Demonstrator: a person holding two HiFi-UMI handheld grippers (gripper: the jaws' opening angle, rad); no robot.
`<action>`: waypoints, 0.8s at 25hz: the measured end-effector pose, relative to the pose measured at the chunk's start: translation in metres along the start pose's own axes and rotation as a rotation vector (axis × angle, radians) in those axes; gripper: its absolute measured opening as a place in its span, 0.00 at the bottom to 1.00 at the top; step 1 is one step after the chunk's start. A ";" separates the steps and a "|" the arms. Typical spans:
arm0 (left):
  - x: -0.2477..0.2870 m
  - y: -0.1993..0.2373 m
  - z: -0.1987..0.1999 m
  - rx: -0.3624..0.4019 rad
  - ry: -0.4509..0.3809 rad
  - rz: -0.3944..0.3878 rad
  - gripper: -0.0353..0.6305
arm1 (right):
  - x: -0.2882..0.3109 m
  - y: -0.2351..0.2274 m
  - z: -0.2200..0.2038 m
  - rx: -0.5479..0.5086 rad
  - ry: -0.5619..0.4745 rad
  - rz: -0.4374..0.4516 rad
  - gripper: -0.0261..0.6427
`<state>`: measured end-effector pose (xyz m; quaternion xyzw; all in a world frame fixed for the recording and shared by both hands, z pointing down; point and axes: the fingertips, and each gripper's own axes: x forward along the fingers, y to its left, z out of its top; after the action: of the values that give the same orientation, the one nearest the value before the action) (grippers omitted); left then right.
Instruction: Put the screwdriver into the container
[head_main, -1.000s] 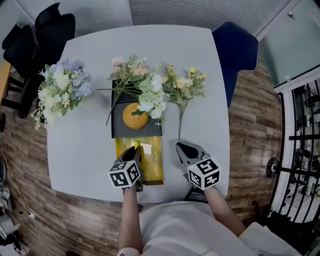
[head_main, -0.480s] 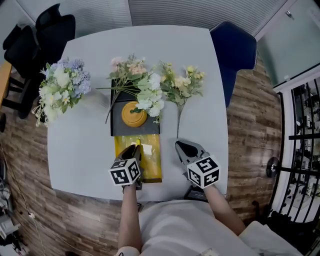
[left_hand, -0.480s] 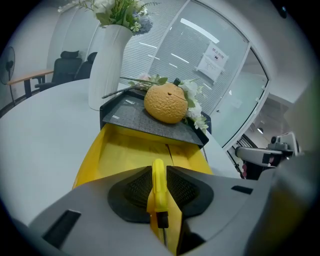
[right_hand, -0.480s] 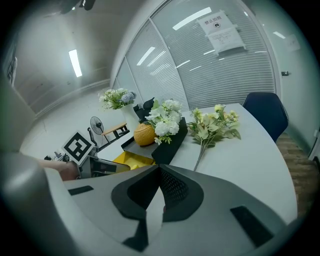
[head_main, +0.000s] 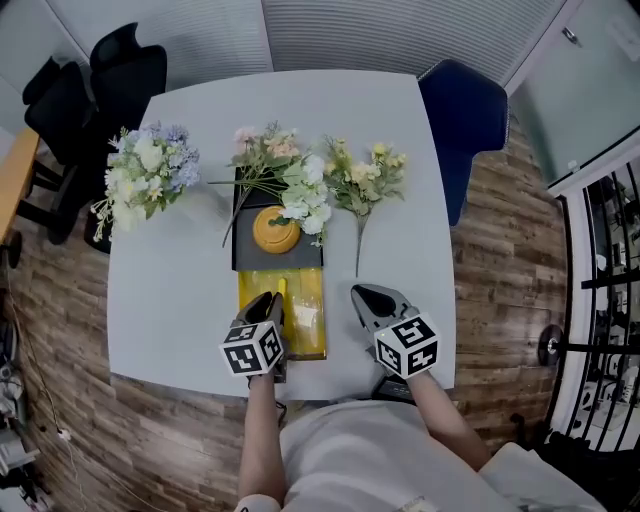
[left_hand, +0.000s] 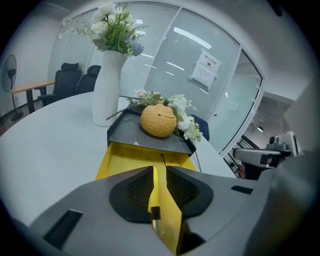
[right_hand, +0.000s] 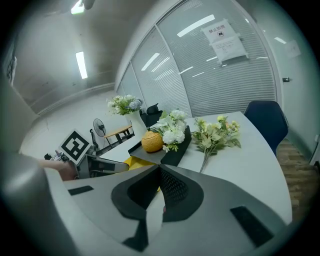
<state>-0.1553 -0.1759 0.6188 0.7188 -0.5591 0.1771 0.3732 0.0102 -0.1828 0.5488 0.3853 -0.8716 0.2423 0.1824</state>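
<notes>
A yellow-handled screwdriver (left_hand: 152, 192) is clamped between the jaws of my left gripper (left_hand: 154, 187), its metal shaft pointing back toward the camera. In the head view the left gripper (head_main: 268, 305) hovers over the left part of the open yellow container (head_main: 312, 318), and the screwdriver (head_main: 281, 291) sticks out past its fingertips. The yellow container (left_hand: 125, 160) lies straight ahead in the left gripper view. My right gripper (head_main: 360, 295) is over the bare table to the right of the container, shut with nothing in it. In its own view the right gripper (right_hand: 159, 175) shows jaws pressed together.
A black tray (head_main: 245, 258) holding an orange round object (head_main: 273, 228) and flowers borders the container's far side. A flower sprig (head_main: 365, 180) lies to the right, and a white vase of flowers (head_main: 145, 180) stands at the left. A blue chair (head_main: 465, 110) and black chairs (head_main: 100, 80) flank the table.
The head view has shifted a little, so the table sits lower and further right. Both grippers keep their places relative to the container, the left still shut on the screwdriver.
</notes>
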 end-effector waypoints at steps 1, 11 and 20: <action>-0.005 -0.001 0.001 0.004 -0.010 0.000 0.17 | -0.002 0.003 0.002 -0.004 -0.008 0.000 0.06; -0.053 -0.018 0.017 0.030 -0.110 -0.002 0.15 | -0.029 0.026 0.017 -0.043 -0.083 0.003 0.06; -0.098 -0.036 0.029 0.067 -0.219 -0.007 0.12 | -0.050 0.044 0.027 -0.082 -0.137 0.007 0.06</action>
<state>-0.1570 -0.1276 0.5214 0.7479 -0.5878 0.1149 0.2861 0.0051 -0.1435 0.4894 0.3899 -0.8927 0.1800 0.1369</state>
